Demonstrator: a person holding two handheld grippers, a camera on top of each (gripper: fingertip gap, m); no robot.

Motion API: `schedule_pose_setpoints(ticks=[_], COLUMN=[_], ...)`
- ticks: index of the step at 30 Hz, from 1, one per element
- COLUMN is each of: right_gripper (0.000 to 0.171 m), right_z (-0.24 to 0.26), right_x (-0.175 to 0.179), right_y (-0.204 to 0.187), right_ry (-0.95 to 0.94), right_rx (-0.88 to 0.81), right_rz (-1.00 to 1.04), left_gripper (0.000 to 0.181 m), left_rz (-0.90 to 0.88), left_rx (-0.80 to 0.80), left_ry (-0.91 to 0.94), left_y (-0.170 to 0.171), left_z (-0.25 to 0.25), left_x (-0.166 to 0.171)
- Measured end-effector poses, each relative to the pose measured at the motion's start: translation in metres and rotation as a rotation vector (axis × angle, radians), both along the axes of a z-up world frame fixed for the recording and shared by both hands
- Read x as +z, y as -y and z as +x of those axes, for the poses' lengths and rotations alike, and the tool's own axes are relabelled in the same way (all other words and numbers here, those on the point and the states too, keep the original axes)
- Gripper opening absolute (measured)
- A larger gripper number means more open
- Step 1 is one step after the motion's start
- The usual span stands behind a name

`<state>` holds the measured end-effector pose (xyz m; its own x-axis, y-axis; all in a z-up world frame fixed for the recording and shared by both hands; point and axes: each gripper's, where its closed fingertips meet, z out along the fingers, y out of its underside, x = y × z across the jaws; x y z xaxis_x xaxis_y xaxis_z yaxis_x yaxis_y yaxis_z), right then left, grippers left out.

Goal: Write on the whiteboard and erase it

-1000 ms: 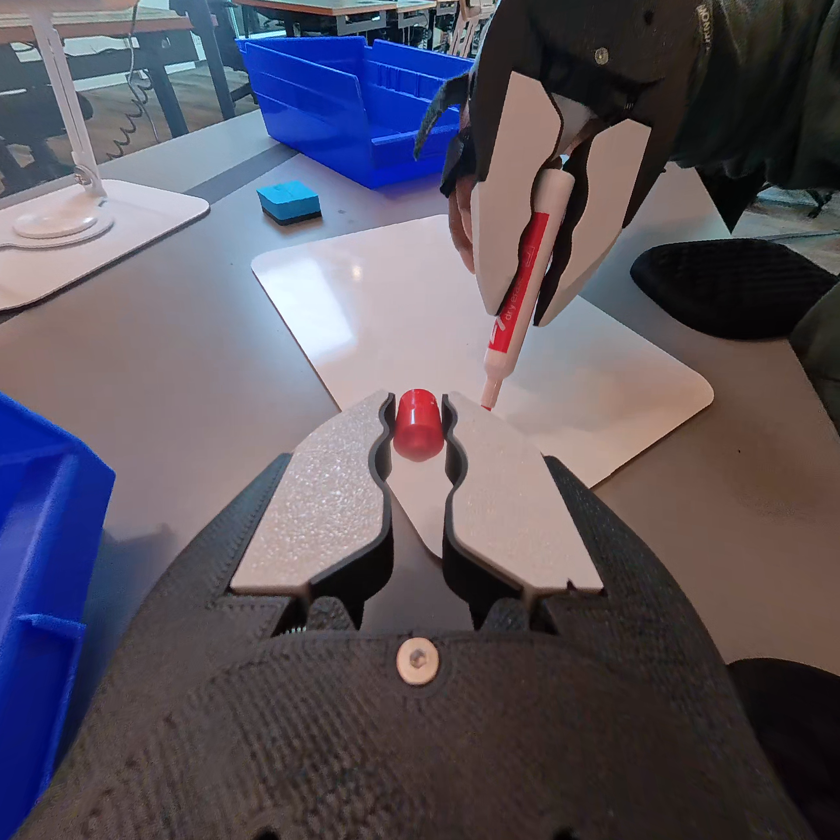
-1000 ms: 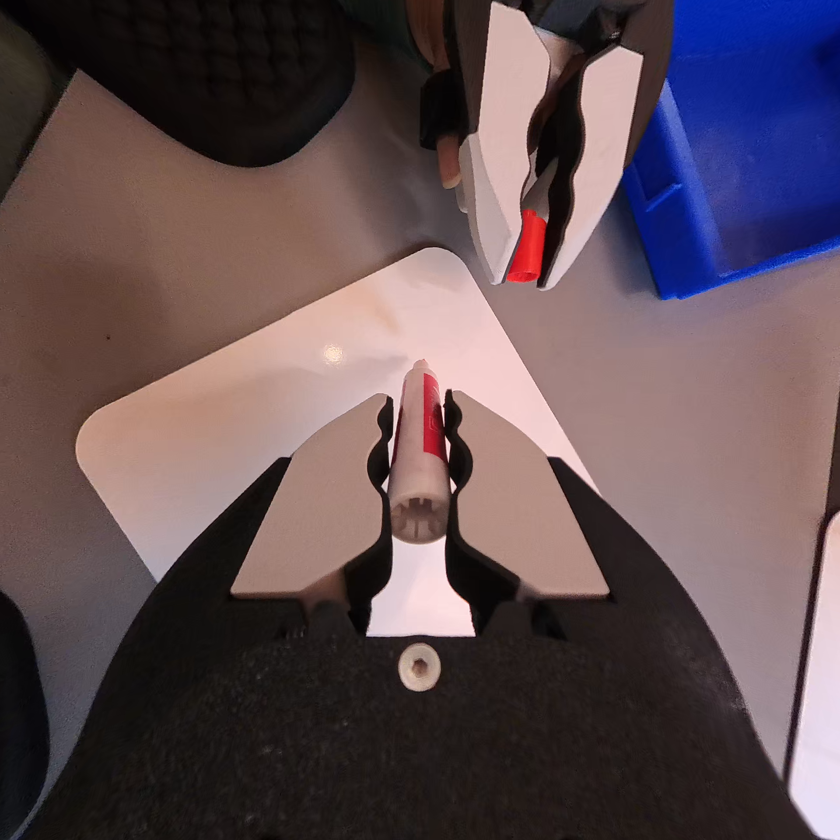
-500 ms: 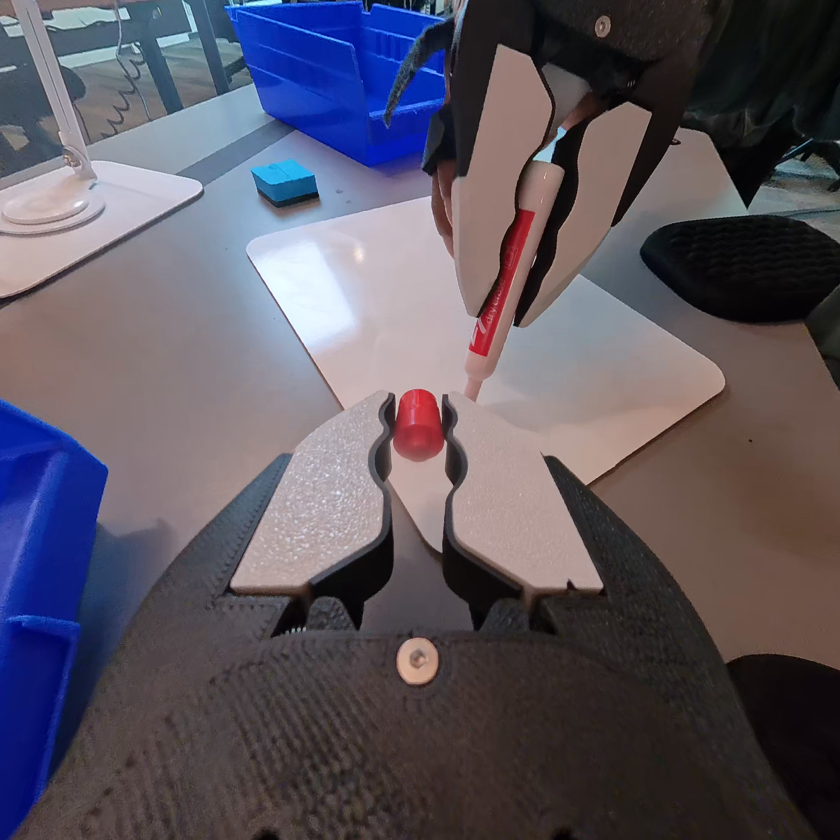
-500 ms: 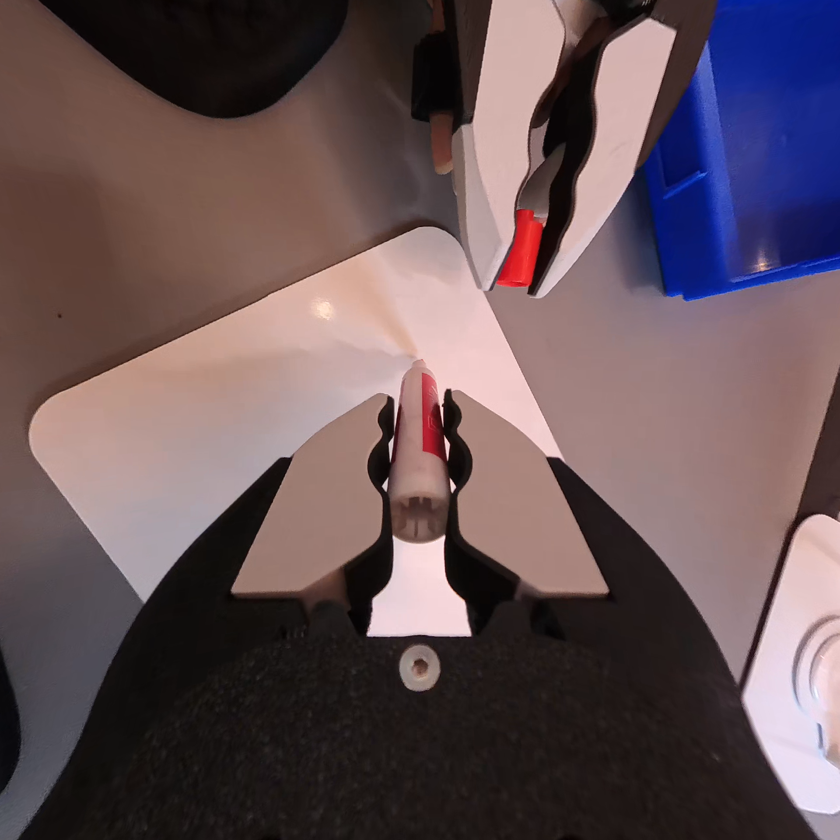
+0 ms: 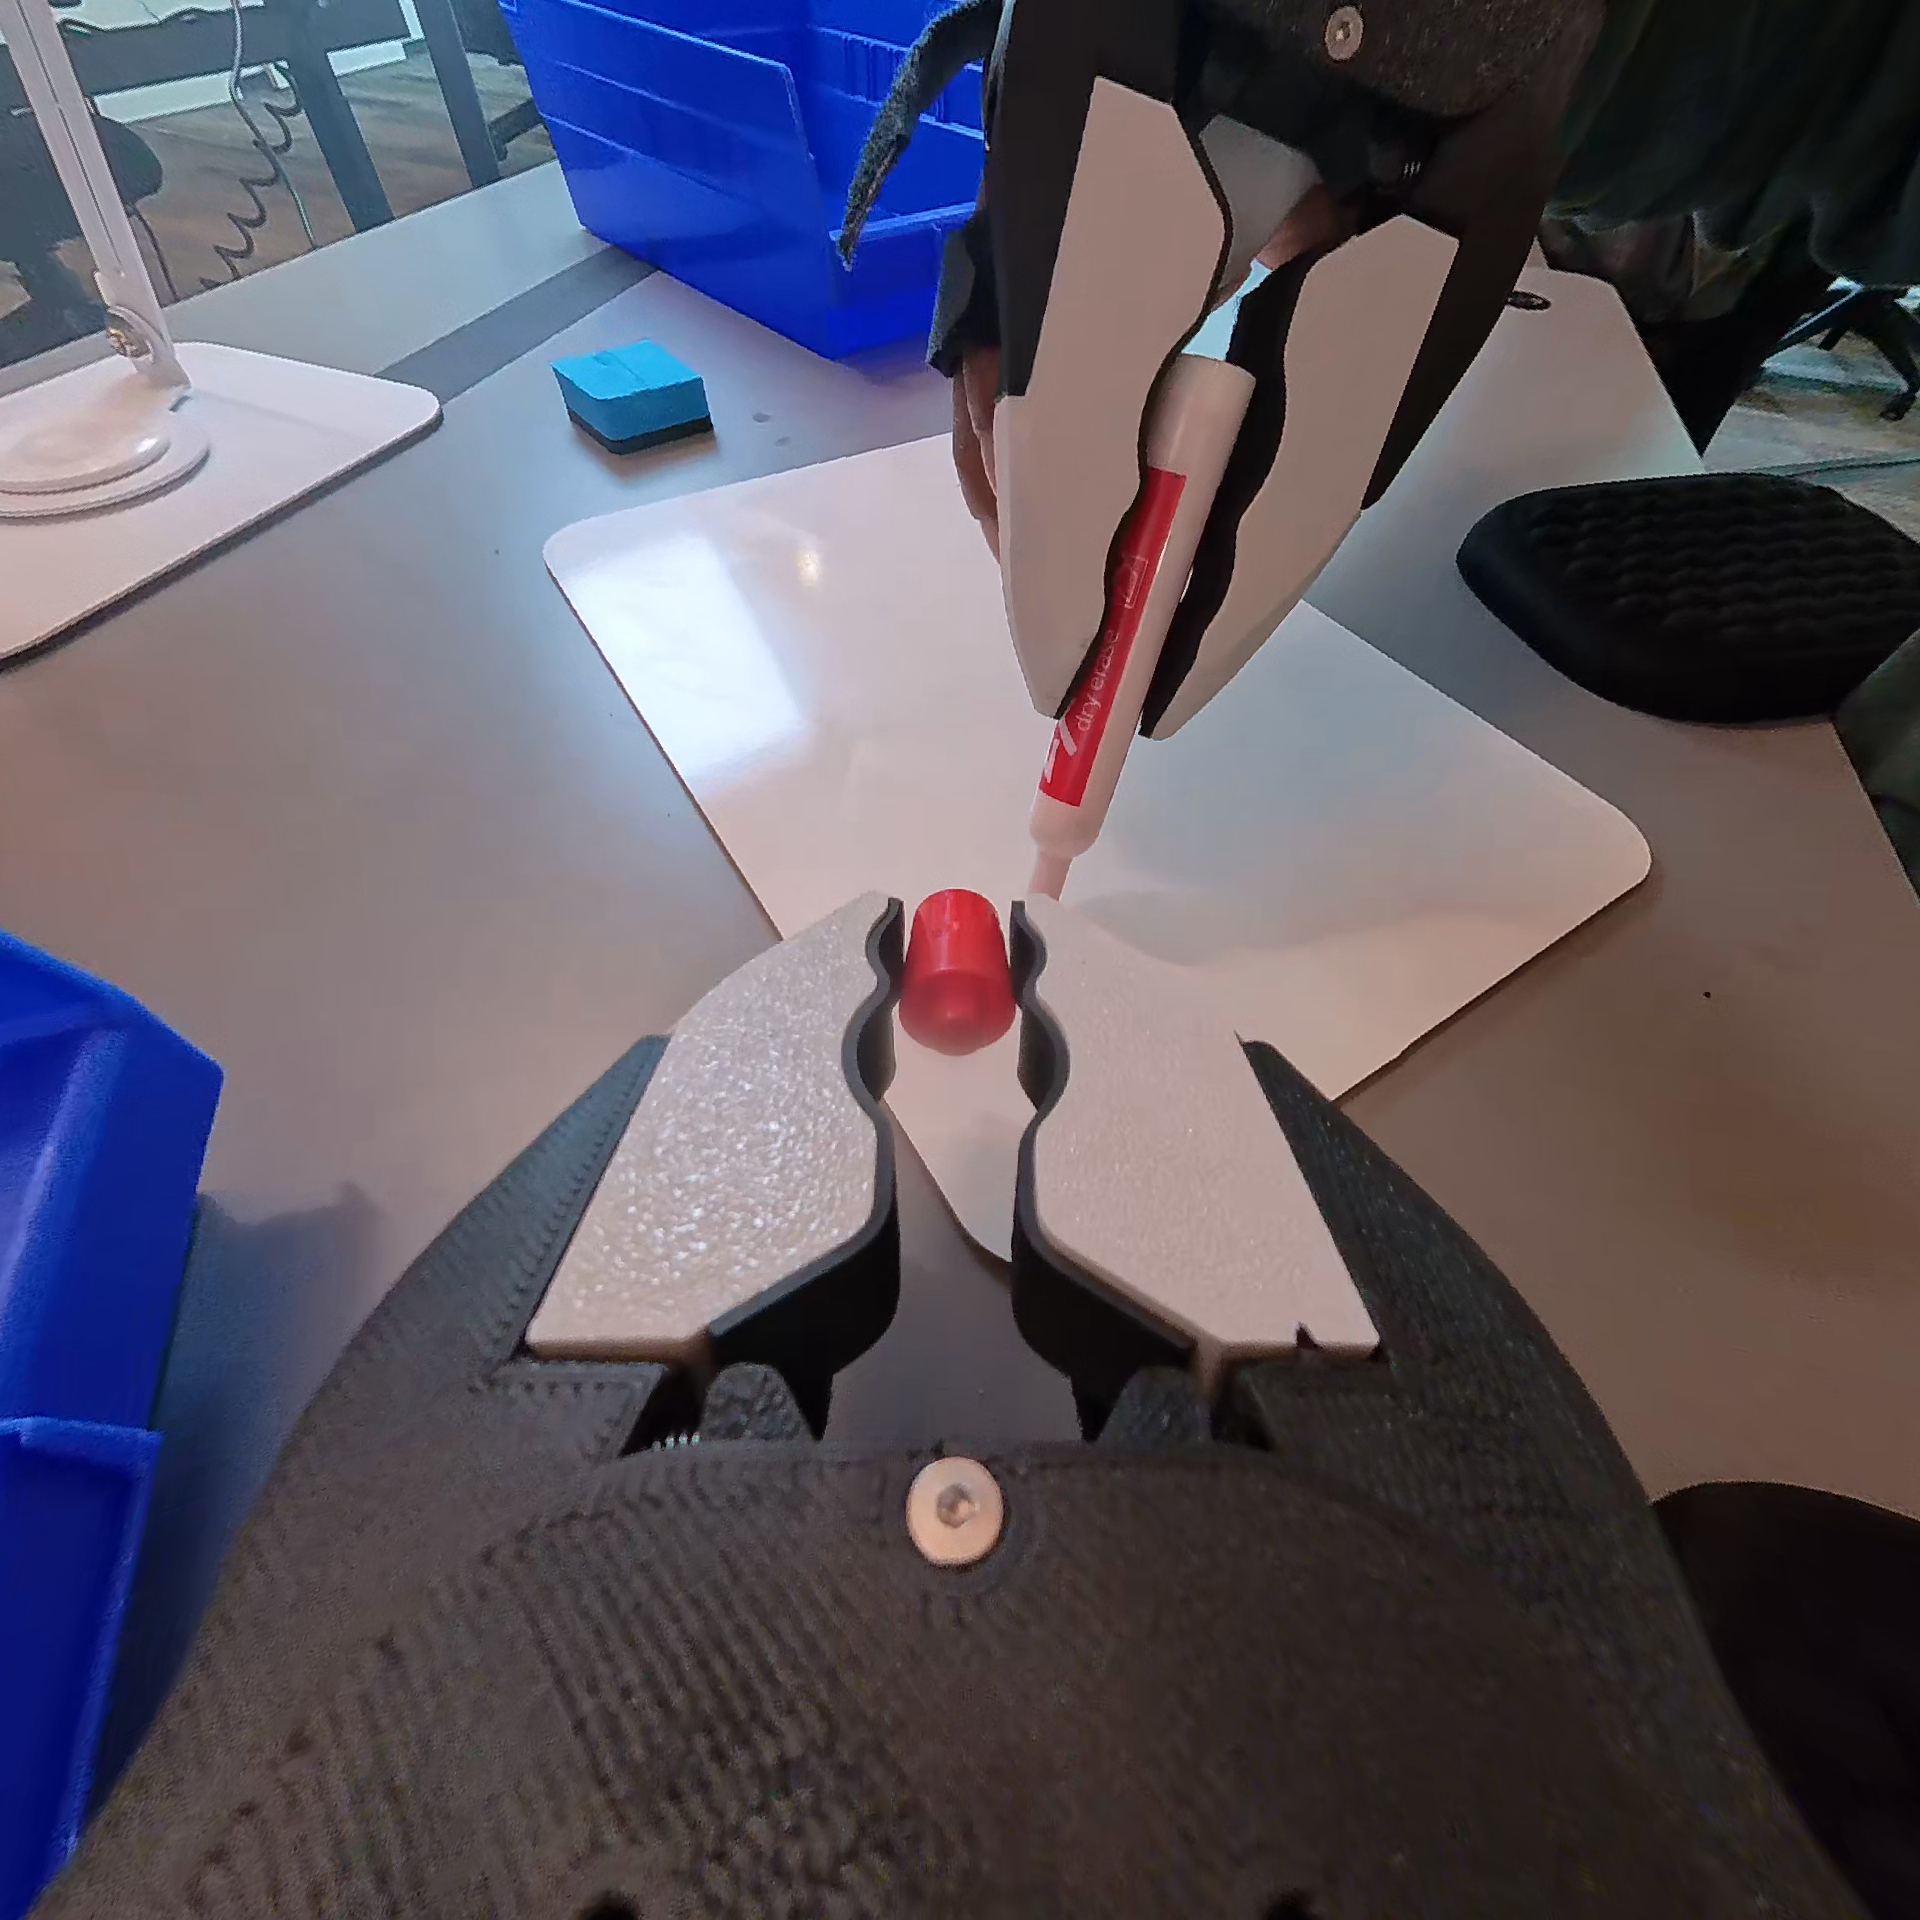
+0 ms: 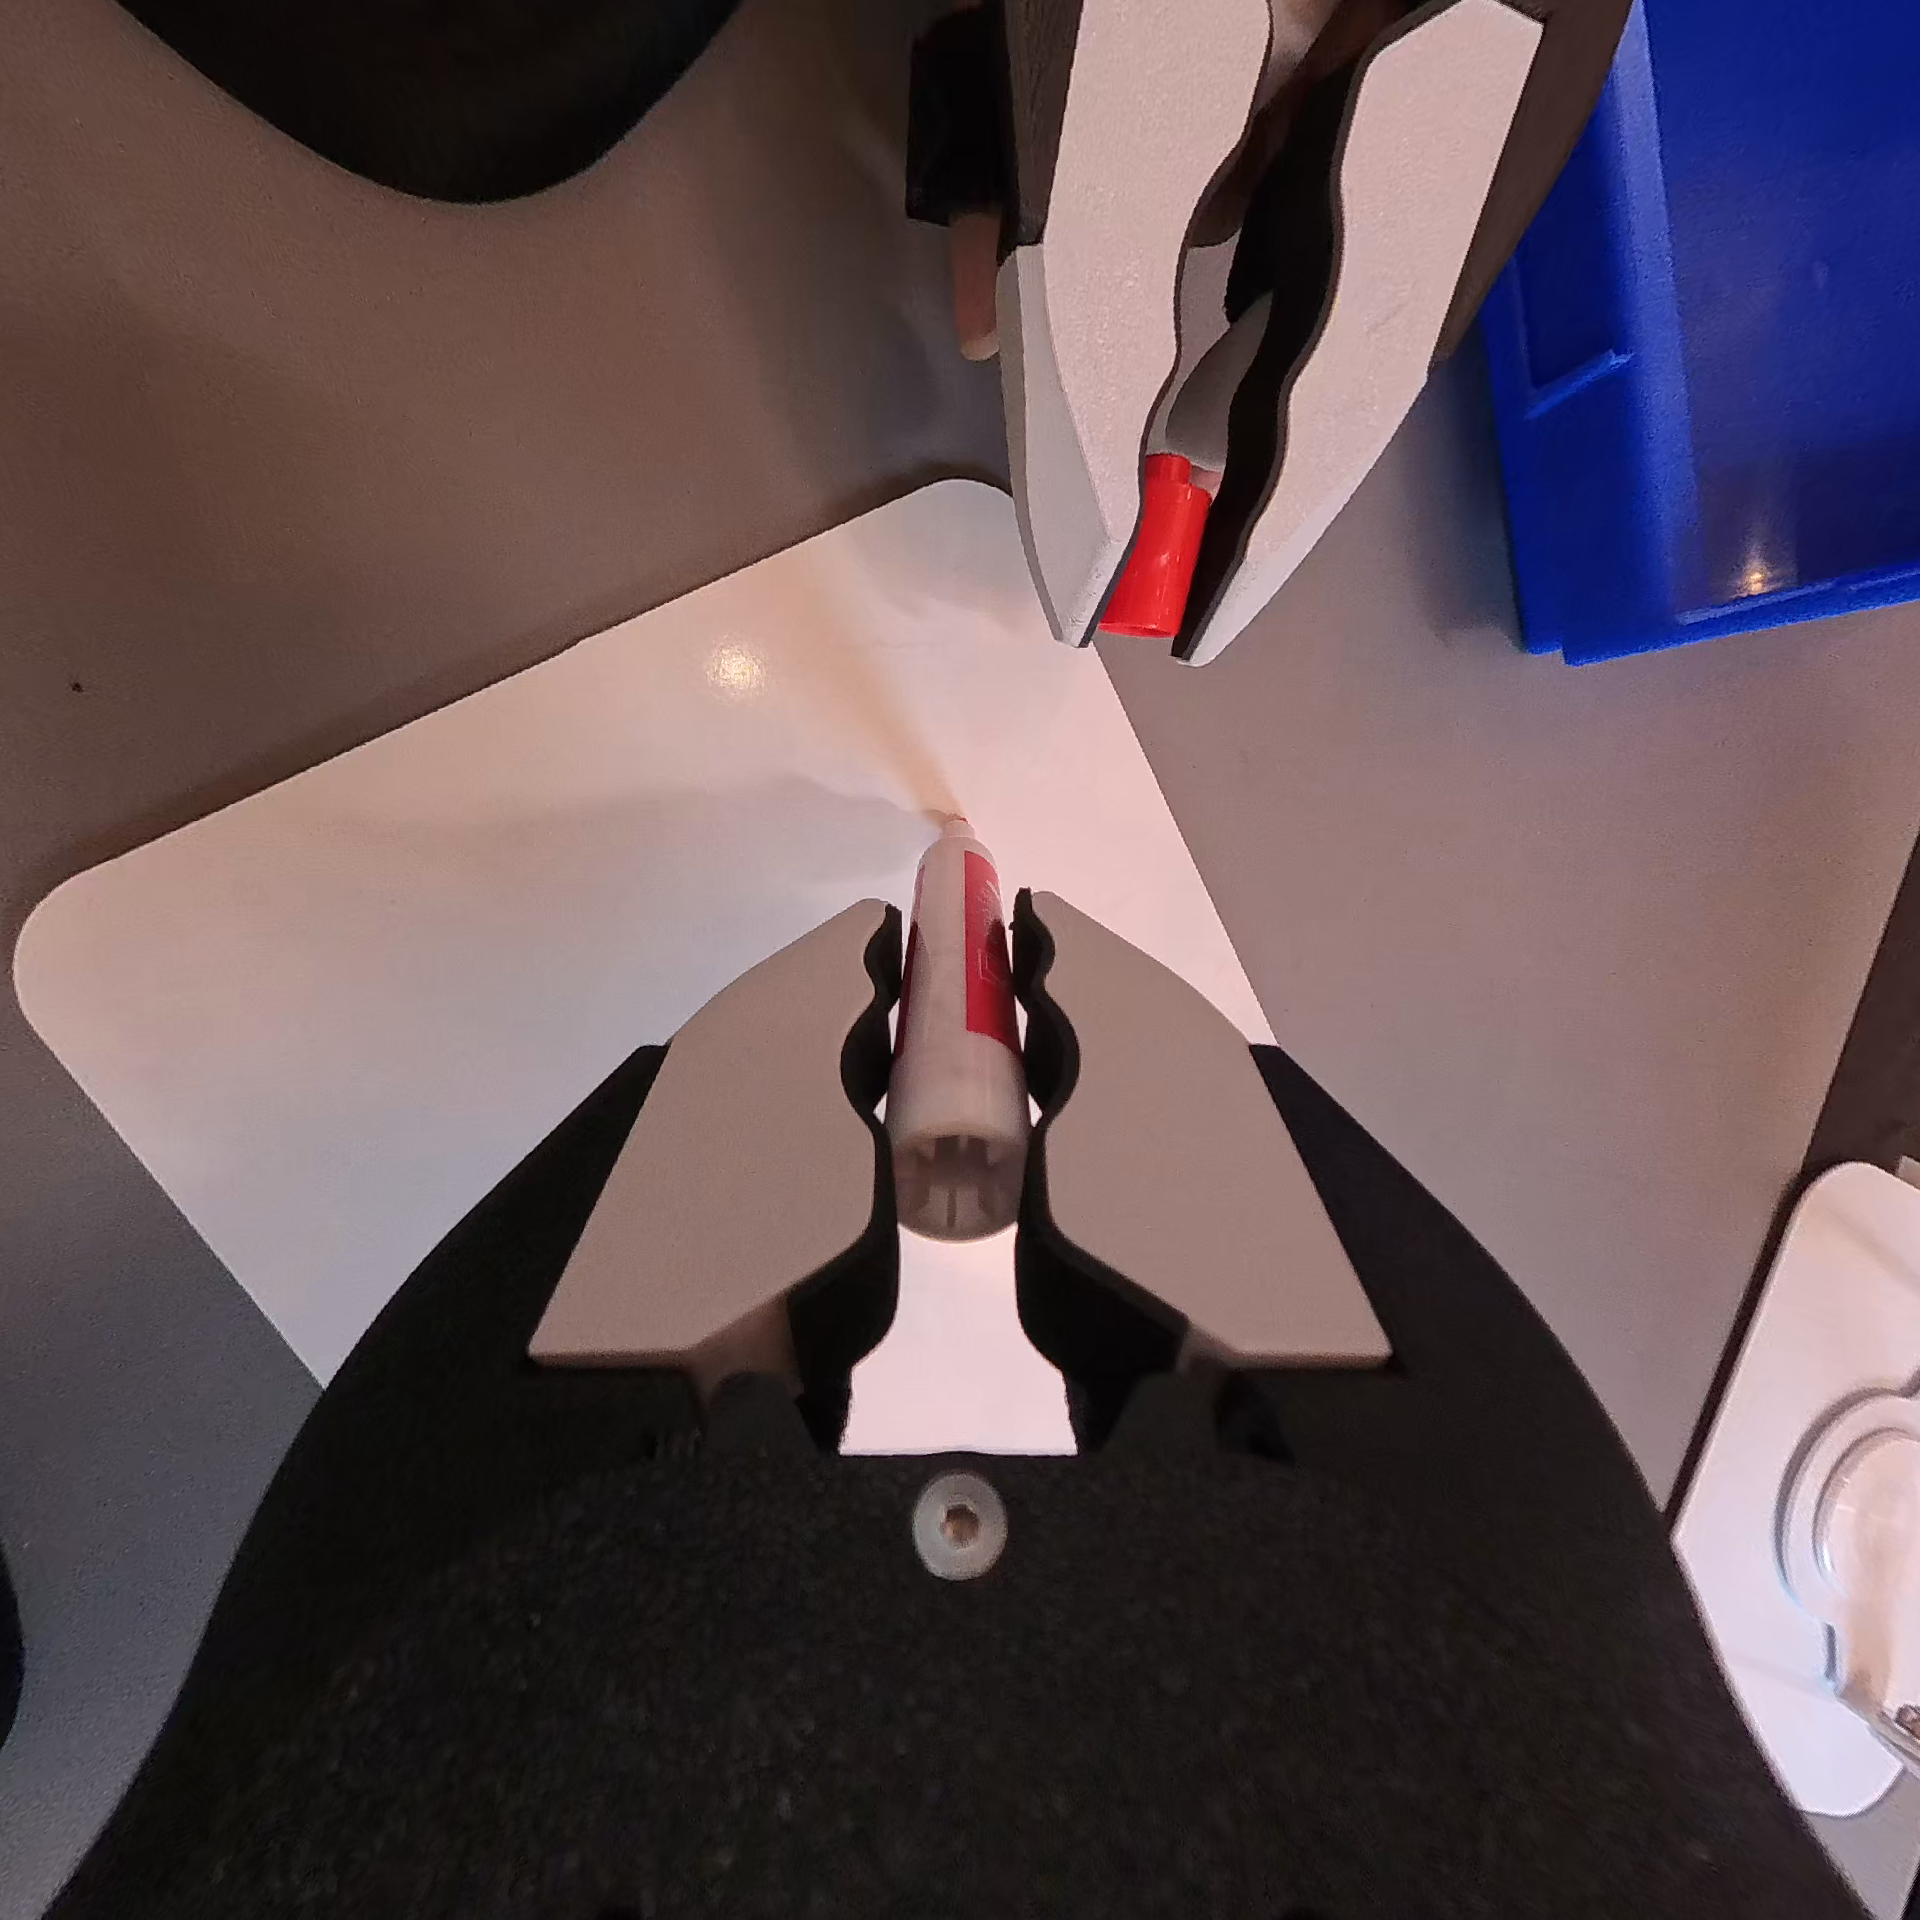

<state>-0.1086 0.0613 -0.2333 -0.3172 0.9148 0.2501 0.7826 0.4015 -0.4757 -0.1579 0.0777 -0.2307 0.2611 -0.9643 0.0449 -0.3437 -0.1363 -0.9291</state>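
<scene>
In the left wrist view, a blue bin [image 5: 83,1195] fills the lower left edge; a white lamp base [image 5: 104,447] sits upper left; a blue eraser [image 5: 632,395] lies on the grey table [image 5: 364,831] just beyond the whiteboard [image 5: 1299,831], whose surface looks blank; at centre the left gripper [image 5: 954,925] is clenched on a red cap [image 5: 954,982]; upper right, the right gripper [image 5: 1107,717] grasps a marker [image 5: 1101,707] with a red printed label, its tip at the board; in the right wrist view the nib appears to touch the whiteboard [image 6: 416,987].
</scene>
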Motion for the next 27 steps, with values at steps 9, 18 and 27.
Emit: schedule_pose_setpoints(ticks=[9,18,27], right_gripper=[0.021,0.021,0.021], right_z=[-0.010,-0.005,0.039], right_x=[0.000,0.001,0.003], right_y=[0.012,0.048,0.062], right_ry=[-0.007,0.014,0.091], right_rx=[0.038,0.105,0.052], right_rz=[-0.016,-0.050,-0.055], left_gripper=[0.019,0.019,0.019], left_rz=[0.002,-0.005,-0.014], left_rx=[0.000,-0.003,0.000], left_ry=[-0.004,-0.010,-0.011], left_y=[0.000,0.001,0.000], left_z=[0.000,0.000,0.000], left_x=[0.000,-0.001,-0.003])
